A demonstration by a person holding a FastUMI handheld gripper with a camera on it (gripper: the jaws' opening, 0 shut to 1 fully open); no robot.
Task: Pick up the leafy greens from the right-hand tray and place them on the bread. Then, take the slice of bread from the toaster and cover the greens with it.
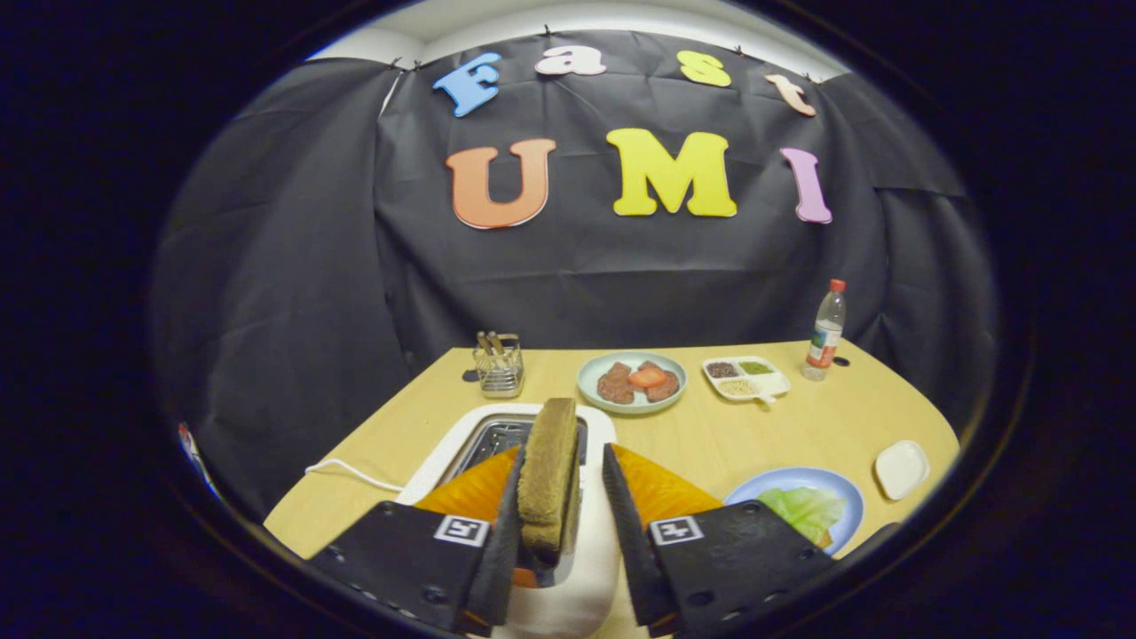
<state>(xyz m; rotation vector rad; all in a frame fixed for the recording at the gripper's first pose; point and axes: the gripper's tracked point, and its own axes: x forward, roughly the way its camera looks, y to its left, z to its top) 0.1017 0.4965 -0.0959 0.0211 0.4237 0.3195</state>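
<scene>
A brown slice of bread stands upright in the slot of the white toaster, sticking well out of it. My gripper straddles the slice: the left finger lies against its face, and a narrow gap shows between the slice and the right finger, so the jaws stand open around it. To the right, beyond the right finger, a blue plate holds the leafy greens, which lie on a bread slice whose edge peeks out beneath them.
Across the wooden table sit a pale plate with meat and tomato, a white divided condiment tray, a plastic bottle, a wire utensil basket and a small white dish. The toaster's cable runs off to the left.
</scene>
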